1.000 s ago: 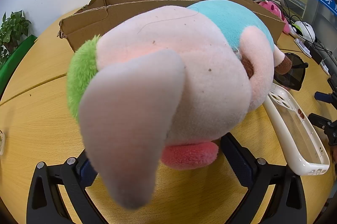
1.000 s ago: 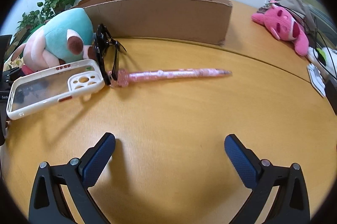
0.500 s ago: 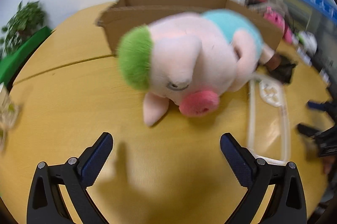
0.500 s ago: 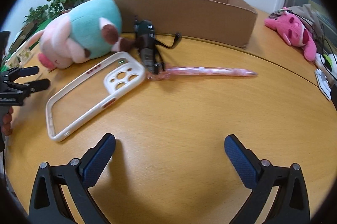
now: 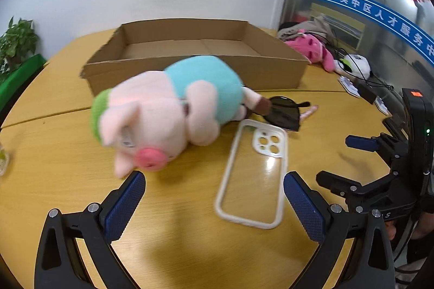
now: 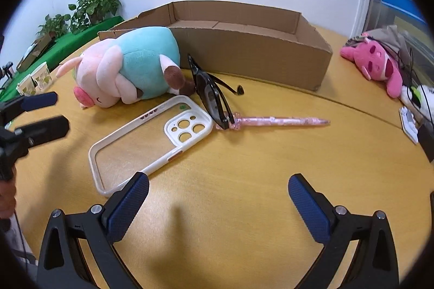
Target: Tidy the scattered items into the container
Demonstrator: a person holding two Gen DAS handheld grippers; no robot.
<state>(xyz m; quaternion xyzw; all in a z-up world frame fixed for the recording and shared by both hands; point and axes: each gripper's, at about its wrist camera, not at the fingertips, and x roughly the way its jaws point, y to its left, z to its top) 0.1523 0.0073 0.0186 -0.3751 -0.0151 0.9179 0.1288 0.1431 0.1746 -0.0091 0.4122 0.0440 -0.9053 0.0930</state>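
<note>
On the worktop (image 6: 244, 180), the pig toy (image 6: 130, 72) lay beside the box (image 6: 244, 44). The left hand-held gripper (image 5: 214, 190) and right hand-held gripper (image 6: 218, 192) were both open, holding nothing.

Left wrist view. The left gripper (image 5: 214, 187) hangs above the wooden table (image 5: 54, 153) with both blue-padded fingers (image 5: 123, 205) spread wide, nothing between them. Ahead lies the plush pig (image 5: 168, 112) on its side, snout toward the camera, just in front of the open cardboard box (image 5: 190, 63). A clear phone case (image 5: 255, 175) lies beside the pig; dark sunglasses (image 5: 282, 114) touch the pig's foot. The right gripper (image 5: 341, 161) appears at far right.
</note>
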